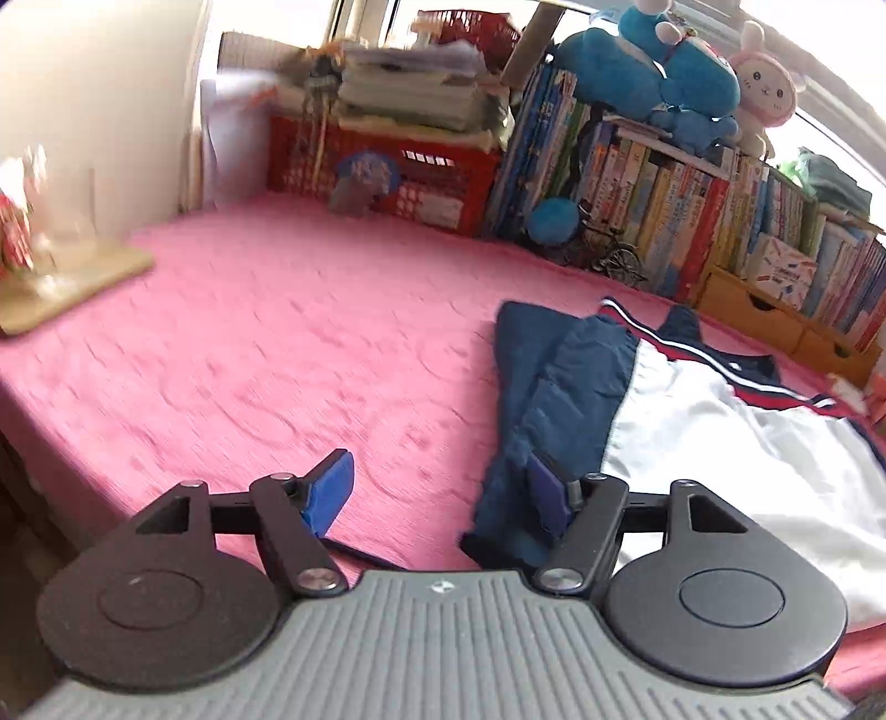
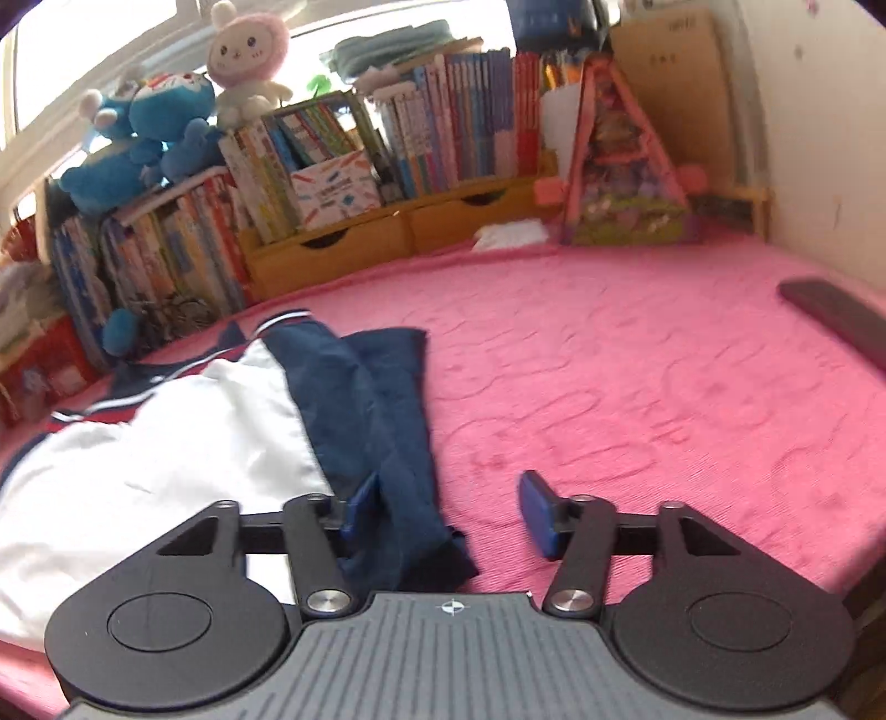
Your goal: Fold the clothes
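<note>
Both the left claw point(image 1: 440, 495) and right claw point(image 2: 451, 512) are held spread and empty over the pink quilted bed point(image 1: 277, 343), where the navy-and-white jacket point(image 1: 664, 421), its folded sleeves loose, could be snagged and unfolded.

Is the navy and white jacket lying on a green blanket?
No, the navy and white jacket lies spread on a pink quilted bedcover.

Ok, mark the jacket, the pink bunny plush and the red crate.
jacket point(image 1: 692, 421), left wrist view, white panel.
pink bunny plush point(image 2: 249, 47), right wrist view, its face.
red crate point(image 1: 443, 183), left wrist view, front wall.
</note>
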### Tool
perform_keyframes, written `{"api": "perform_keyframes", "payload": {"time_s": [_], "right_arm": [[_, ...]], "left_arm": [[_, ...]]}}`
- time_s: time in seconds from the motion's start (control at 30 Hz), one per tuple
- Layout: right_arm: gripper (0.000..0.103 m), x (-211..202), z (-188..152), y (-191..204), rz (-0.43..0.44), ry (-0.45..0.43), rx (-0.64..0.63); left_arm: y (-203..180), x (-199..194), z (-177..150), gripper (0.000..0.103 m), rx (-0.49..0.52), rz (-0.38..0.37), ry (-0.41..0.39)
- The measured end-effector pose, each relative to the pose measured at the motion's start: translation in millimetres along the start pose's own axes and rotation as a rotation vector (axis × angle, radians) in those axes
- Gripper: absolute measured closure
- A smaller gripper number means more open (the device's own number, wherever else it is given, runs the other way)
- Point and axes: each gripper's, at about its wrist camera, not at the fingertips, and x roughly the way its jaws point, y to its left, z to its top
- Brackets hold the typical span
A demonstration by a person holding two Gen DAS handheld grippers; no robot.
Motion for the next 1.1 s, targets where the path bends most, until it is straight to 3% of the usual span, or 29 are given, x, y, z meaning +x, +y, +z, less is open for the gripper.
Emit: {"api": "perform_keyframes", "payload": {"time_s": [0.07,0.1,0.2,0.27,0.33,0.43,0.5,0.63,0.77,0.9,0.97,1.1], "right_arm": [[0.034,-18.4,-4.1,24.0,-0.117,-0.132,-0.186],[0.034,-25.0,-6.0,37.4,-0.130,-0.185,-0.245],[0.034,-38.7,-10.8,73.6,-0.048,-0.304,-0.320],[0.034,-41.0,-14.1,97.9,0.098,-0.324,-0.300],[0.034,-35.3,-20.6,121.7,0.232,-0.293,-0.281],[0.034,-22.3,-31.2,147.7,0.364,-0.241,-0.267],[0.034,-13.2,-35.9,153.8,0.389,-0.200,-0.257],[0.034,0.6,-44.3,149.2,0.328,-0.113,-0.266],[0.033,-0.3,-51.6,144.1,0.222,-0.126,-0.347],[0.031,6.8,-48.3,118.3,0.062,-0.140,-0.344],[0.031,10.8,-47.6,106.0,-0.025,-0.156,-0.373],[0.024,18.6,-45.7,82.6,-0.123,-0.164,-0.392]], "left_arm": [[-21.6,-16.1,7.1,0.038,0.169,0.095,-0.121],[-35.9,-22.3,10.5,0.038,0.227,0.083,-0.178],[-78.6,-27.1,13.9,0.038,0.241,-0.087,-0.248],[-104.7,-19.8,9.5,0.037,0.234,-0.191,-0.235],[-129.5,-5.6,-0.4,0.037,0.243,-0.241,-0.200],[-147.8,22.6,-19.5,0.037,0.278,-0.217,-0.108],[-140.1,33.9,-29.2,0.031,0.253,-0.204,-0.059],[-119.9,32.9,-32.4,0.020,0.247,-0.192,-0.022],[-106.6,27.7,-32.9,0.020,0.305,-0.134,-0.039],[-85.7,25.5,-31.4,0.020,0.331,-0.038,-0.058],[-69.3,28.4,-29.6,0.019,0.309,0.024,-0.057],[-24.8,35.9,-21.6,0.004,0.187,0.047,-0.010]]}}
